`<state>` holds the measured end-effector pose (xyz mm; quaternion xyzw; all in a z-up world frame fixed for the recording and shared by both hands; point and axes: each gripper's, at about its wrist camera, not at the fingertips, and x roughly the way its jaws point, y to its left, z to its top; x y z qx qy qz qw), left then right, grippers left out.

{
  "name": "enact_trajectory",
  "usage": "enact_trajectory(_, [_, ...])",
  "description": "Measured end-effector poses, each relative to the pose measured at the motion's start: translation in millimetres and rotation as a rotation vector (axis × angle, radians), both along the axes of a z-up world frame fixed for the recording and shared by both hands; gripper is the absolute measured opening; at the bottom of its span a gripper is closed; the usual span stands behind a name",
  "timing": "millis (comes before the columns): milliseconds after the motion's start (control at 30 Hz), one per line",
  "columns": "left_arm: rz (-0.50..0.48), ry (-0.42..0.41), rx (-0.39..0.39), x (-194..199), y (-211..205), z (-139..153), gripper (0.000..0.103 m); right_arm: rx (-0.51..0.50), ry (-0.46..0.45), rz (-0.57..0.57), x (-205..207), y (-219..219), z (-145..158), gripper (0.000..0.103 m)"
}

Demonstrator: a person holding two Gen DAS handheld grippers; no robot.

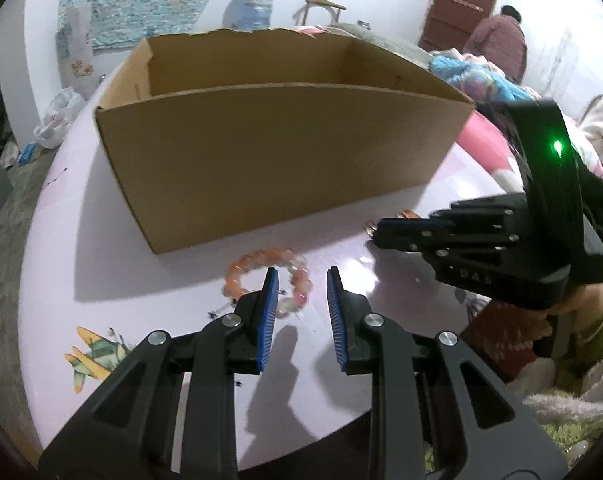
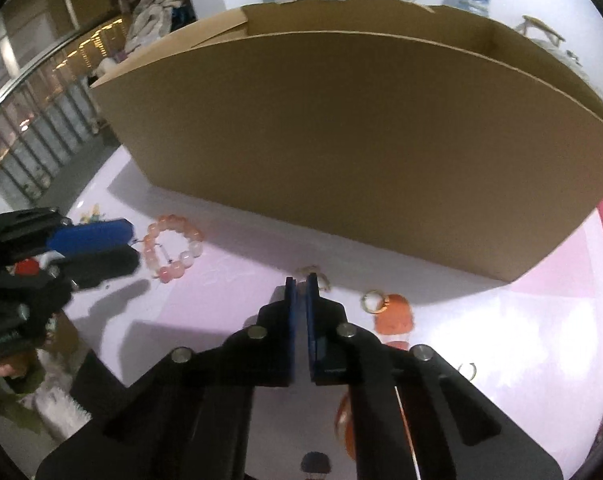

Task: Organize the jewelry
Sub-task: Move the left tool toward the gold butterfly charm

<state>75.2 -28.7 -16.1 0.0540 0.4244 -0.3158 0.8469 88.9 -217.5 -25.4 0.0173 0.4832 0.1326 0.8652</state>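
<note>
Working at the near side of a cardboard box (image 1: pixel 261 152) on a pink table (image 1: pixel 101 272). No way yet to see whether anything lies on the box floor.

Holding the left claw (image 1: pixel 301 276) released, jaws apart and pressing on nothing, tilted down over a bead bracelet (image 1: pixel 257 260). Lined up so that one finger comes down inside the loop and the other outside, probably to pinch the bead string across its thickness rather than span the whole circle.

Keeping the right claw (image 2: pixel 300 280) clenched, pads all but touching, tips low on the table farther right, just before the box's near wall. Reaching at a small ring (image 2: pixel 315 270) showing just beyond the tips; cannot tell whether pinched or merely lying behind them. Clenched that tight presumably because so thin a piece needs it.

Leaving a gold ring (image 2: pixel 372 302) loose on the table a little to the right, and another ring (image 2: pixel 467 370) nearer and farther right still.

Judging the sorting far from done: bracelet and rings all outside the box, close to its wall for a short lift over the rim.
</note>
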Motion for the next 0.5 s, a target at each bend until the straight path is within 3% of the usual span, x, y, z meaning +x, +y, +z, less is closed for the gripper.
enact_trajectory(200, [-0.052,0.019,0.001,-10,-14,-6,0.023,0.077,0.047,0.039,-8,-1,1,0.005])
enact_trajectory(300, [-0.072,0.008,-0.005,-10,-25,-6,0.023,0.121,0.05,-0.008,-15,-15,3,0.005])
enact_trajectory(400, [-0.094,-0.003,-0.013,-3,-38,-6,0.033,0.145,0.035,-0.054,-25,-28,7,0.006])
enact_trajectory(500, [-0.128,-0.017,-0.004,6,-59,-9,0.035,0.16,0.007,-0.098,-34,-42,14,0.006])
